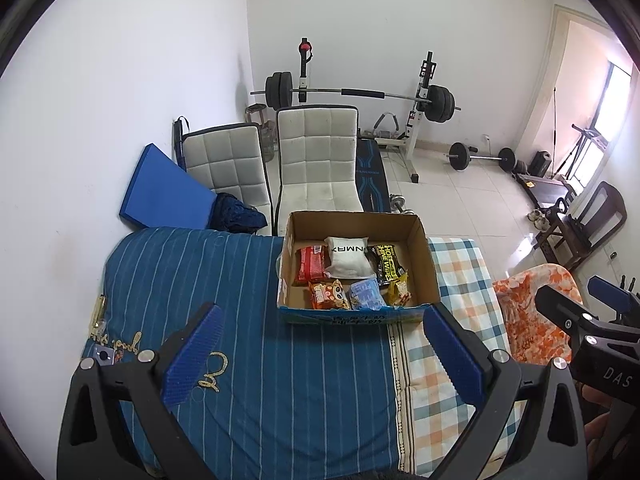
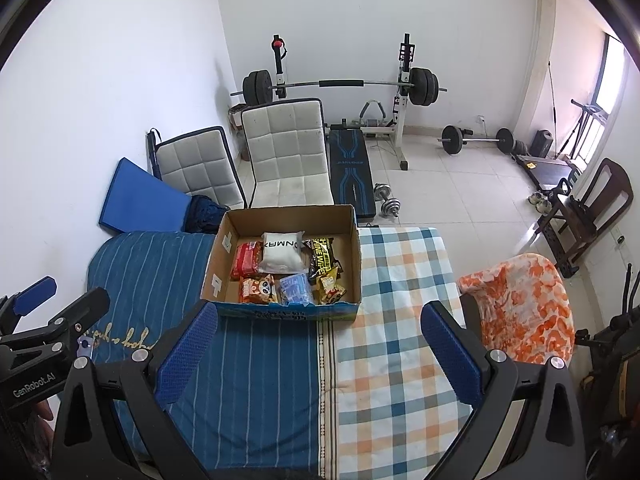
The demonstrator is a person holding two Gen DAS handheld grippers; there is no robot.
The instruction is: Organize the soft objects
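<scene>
An open cardboard box [image 1: 424,256] [image 2: 352,236] sits on a bed. It holds soft packets: a white pouch [image 1: 347,258] [image 2: 282,254], a red pack [image 1: 311,266] [image 2: 246,260], a black-and-yellow wipes pack [image 1: 386,266] [image 2: 326,258], an orange snack bag [image 1: 330,295] [image 2: 258,290], a blue packet [image 1: 366,294] [image 2: 296,290] and a yellow bag [image 1: 400,290] [image 2: 330,286]. My left gripper [image 1: 320,352] is open and empty, held above the blue striped blanket [image 1: 240,280] short of the box. My right gripper [image 2: 316,354] is open and empty, above the bed, short of the box.
A plaid sheet [image 2: 400,280] covers the bed's right half. An orange patterned cushion [image 2: 524,304] lies at the right edge. Two white padded chairs [image 2: 286,152], a blue mat [image 2: 140,200], a weight bench with barbell [image 2: 340,88] and dumbbells [image 2: 386,198] stand beyond the bed.
</scene>
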